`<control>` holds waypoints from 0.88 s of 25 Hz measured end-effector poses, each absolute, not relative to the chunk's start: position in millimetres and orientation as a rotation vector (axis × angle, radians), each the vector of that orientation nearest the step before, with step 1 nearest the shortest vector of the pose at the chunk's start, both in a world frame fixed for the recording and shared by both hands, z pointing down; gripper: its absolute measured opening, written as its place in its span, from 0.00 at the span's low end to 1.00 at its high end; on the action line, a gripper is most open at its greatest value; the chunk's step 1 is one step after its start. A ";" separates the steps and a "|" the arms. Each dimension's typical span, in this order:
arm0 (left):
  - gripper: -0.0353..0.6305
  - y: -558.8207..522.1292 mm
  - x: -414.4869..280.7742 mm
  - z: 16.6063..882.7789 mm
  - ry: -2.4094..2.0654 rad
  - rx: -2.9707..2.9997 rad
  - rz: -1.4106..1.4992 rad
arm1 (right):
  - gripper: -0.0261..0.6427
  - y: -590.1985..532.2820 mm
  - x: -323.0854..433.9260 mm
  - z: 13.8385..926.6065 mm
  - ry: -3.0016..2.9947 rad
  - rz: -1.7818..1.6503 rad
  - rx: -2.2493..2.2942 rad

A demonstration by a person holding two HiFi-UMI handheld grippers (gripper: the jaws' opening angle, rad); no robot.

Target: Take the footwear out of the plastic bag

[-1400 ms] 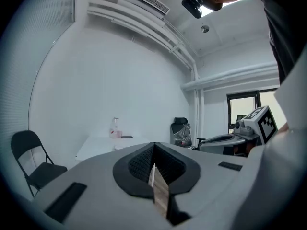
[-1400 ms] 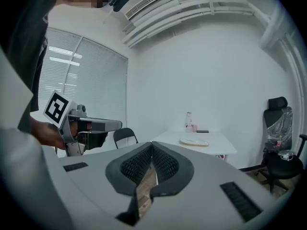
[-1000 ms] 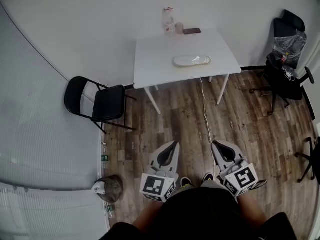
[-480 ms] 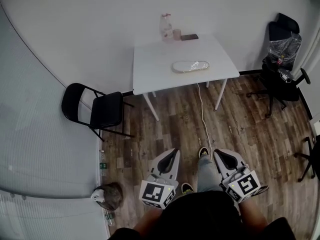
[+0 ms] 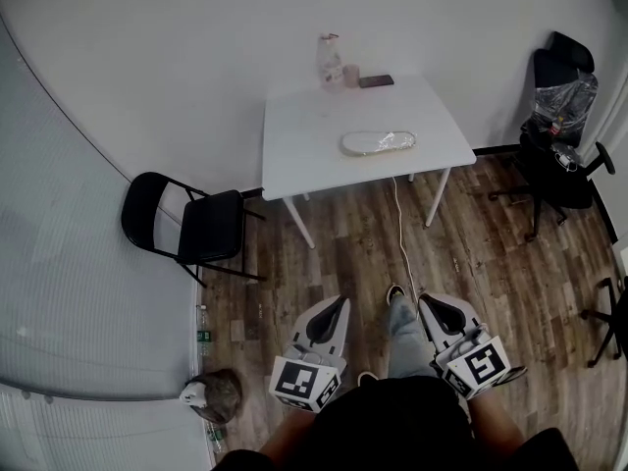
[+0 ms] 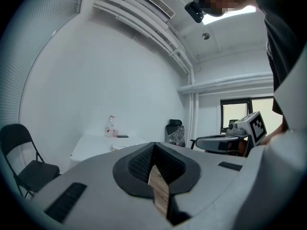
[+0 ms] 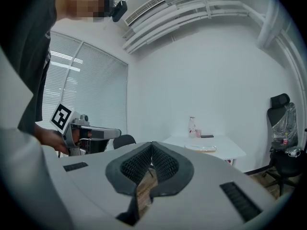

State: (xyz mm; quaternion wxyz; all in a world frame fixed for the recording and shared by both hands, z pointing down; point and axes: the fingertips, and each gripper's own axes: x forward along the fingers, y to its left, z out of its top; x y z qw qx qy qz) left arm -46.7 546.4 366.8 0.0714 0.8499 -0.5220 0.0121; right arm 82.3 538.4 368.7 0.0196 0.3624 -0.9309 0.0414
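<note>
A clear plastic bag with pale footwear inside [image 5: 378, 143] lies on the white table [image 5: 304, 135] across the room. It also shows in the right gripper view as the bag [image 7: 200, 148] and faintly in the left gripper view as the bag [image 6: 121, 147]. My left gripper [image 5: 341, 302] and right gripper [image 5: 424, 300] are held level at waist height, far short of the table, both pointing towards it. Both are shut and hold nothing; the left gripper [image 6: 154, 143] and right gripper [image 7: 152, 143] show their pads meeting at the tips.
A bottle [image 5: 330, 59], a cup [image 5: 351, 75] and a phone [image 5: 376, 80] stand at the table's far edge. A black folding chair [image 5: 191, 219] is left of the table, an office chair [image 5: 559, 116] at right. A cable [image 5: 402, 234] runs over the wooden floor. A bag [image 5: 211, 392] lies by the left wall.
The person has stepped forward, one leg now showing between the grippers. Both grippers have moved a little towards the table, still shut.
</note>
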 end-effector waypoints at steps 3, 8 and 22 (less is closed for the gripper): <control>0.09 515.0 -39.9 368.2 -1.528 2.575 0.036 | 0.06 511.1 89.8 374.4 -2.885 0.132 1.148; 0.09 454.9 -29.4 363.1 -1.461 2.611 0.066 | 0.06 455.5 100.3 375.2 -2.866 0.173 1.201; 0.09 311.8 -28.4 397.0 -1.364 2.543 0.169 | 0.06 308.8 101.8 414.0 -2.829 0.308 1.158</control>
